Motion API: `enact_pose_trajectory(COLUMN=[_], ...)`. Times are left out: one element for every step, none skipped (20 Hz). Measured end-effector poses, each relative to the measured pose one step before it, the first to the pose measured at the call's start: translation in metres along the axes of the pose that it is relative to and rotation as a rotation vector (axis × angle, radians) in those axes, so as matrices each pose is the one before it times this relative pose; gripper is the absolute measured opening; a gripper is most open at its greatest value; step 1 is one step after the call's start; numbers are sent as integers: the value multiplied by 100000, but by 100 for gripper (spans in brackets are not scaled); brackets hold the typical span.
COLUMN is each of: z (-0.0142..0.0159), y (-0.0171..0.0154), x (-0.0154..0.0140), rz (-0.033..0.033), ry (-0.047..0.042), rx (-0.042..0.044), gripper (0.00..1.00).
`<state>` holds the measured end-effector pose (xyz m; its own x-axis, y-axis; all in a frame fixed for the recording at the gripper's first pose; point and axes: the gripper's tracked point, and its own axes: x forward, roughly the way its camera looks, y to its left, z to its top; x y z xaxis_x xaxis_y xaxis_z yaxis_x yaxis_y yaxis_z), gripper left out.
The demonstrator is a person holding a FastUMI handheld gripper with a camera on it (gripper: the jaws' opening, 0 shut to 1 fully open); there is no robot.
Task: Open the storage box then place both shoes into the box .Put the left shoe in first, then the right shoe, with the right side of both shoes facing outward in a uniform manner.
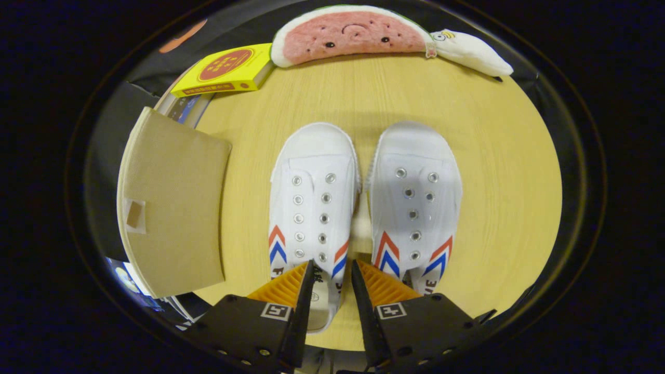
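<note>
**Desk:** Where's your gripper right now?

**Operator:** My gripper (332, 283) hovers low over the tabletop (499, 171), its fingers parted and grasping nothing. The gap between them straddles the inner wall at the heel of the left shoe (311, 208), so I judge I'm lined up to pinch that edge. No contact that I can confirm.

**Desk:** And the pair?

**Operator:** Two white canvas slip-ons stand side by side, toes pointing to 12 o'clock, the right shoe (415, 202) just beside the left, nearly touching at the forefoot. Both are upright on their soles, with red and blue chevrons on their sides. Parallel like that, heels toward me, they're easy to take one at a time, left first as the task wants.

**Desk:** The box?

**Operator:** A tan storage box (174, 208) sits at 9 o'clock from the shoes, well apart from them. Its lid looks shut, with a small pull tab (135, 214) on its far edge, so opening it seems not yet done.

**Desk:** Anything legible?

**Operator:** Dark lettering near the shoes' heels is partly hidden by my fingers; I can't read it. A yellow box (228, 70) at 11 o'clock carries a red oval emblem, too small to read. A watermelon plush (353, 34) lies at 12, a white plush (470, 52) at 1.
</note>
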<state>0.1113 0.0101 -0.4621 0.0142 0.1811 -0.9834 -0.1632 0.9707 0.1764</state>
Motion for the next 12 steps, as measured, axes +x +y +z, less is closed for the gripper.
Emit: enact_pose_trajectory(z=[-316, -8, 712, -194, -139, -168, 63, -215, -278, -185, -165, -128], y=[-382, 324, 96, -16, -54, 174, -75, 216, 108, 397, 207, 229], x=[781, 38, 34, -179, 115, 52, -283, -11, -421, -250, -1025, -411], rz=[-870, 1271, 663, 1633, 1284, 1593, 2322, 2744, 2360, 1660, 1502, 386], ry=[1956, 578, -3225, 1765, -2124, 113, -562, 295, 164, 248, -504, -1753], rx=[-427, 880, -987, -2333, 1120, 1069, 1554, 1137, 2183, 1673, 419, 555], gripper=[29, 14, 15, 13, 7, 1, 1, 1, 1, 1, 1, 1])
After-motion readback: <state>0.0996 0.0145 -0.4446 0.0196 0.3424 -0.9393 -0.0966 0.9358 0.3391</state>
